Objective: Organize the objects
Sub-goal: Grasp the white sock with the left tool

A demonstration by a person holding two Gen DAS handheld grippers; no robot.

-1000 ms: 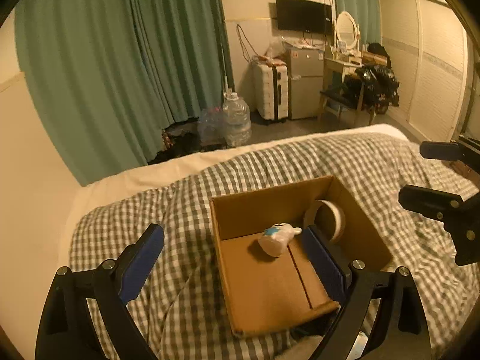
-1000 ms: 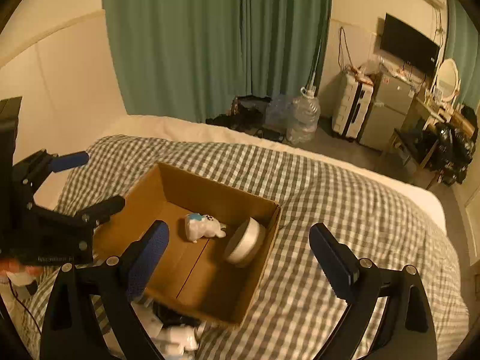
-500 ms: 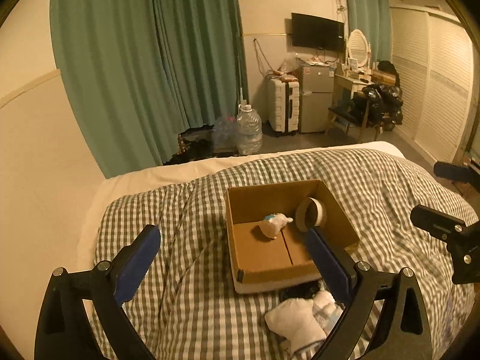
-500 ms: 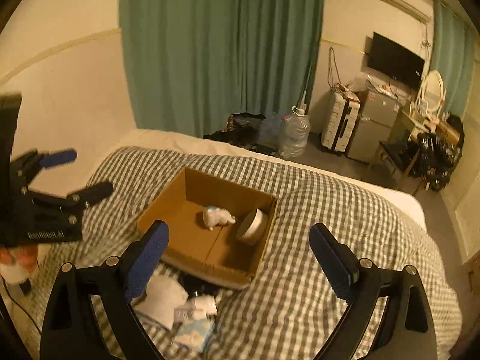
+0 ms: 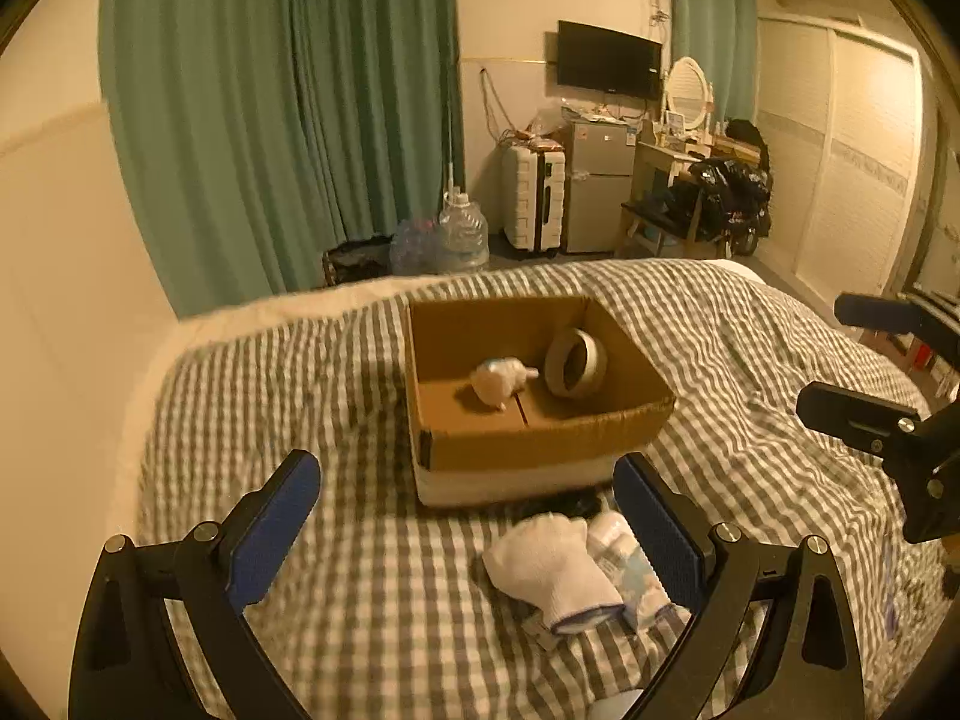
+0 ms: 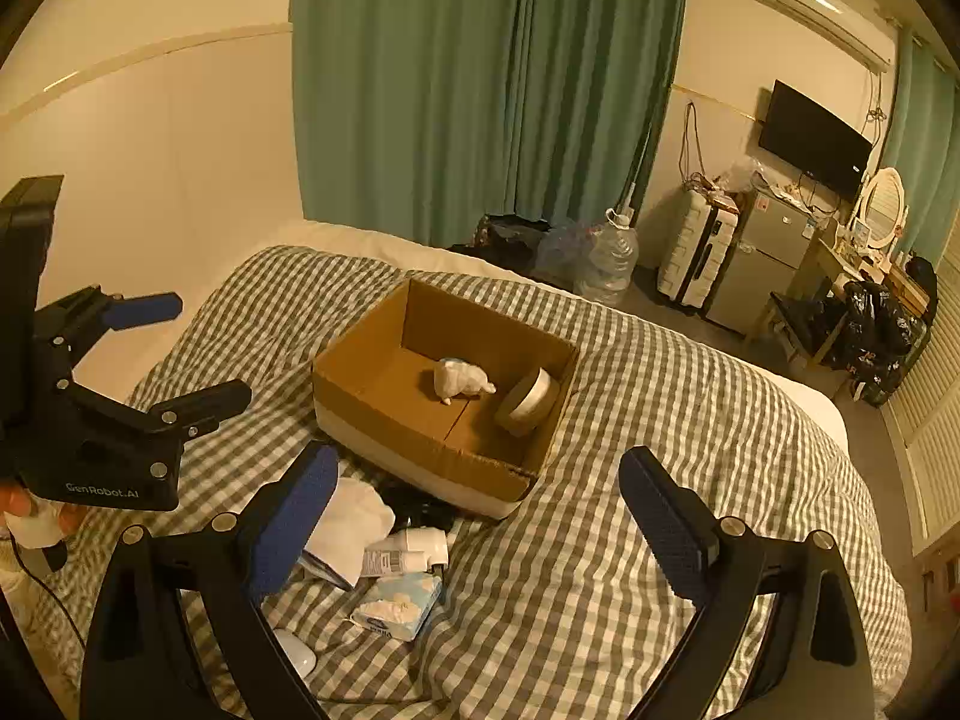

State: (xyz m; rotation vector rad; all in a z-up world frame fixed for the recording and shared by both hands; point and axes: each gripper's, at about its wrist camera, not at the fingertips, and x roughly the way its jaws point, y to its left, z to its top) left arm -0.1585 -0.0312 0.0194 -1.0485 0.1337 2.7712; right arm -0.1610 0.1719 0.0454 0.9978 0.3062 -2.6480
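Tongs on the left gripper (image 5: 465,534) and right gripper (image 6: 477,516) both stood apart and empty above the checked bedcover (image 6: 660,420), cardboard box (image 6: 384,402) mid-bed holding white toy (image 6: 459,378) and tape roll (image 6: 528,402), loose clutter (image 6: 384,558) at its near edge.

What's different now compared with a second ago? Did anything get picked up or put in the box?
Both grippers, left gripper and right gripper, pulled back from the cardboard box, so the loose pile before it, a white glove and tissue pack, came into view. Nothing was grasped or released; both stay open and empty. The small white toy and tape roll sit in the box as before.
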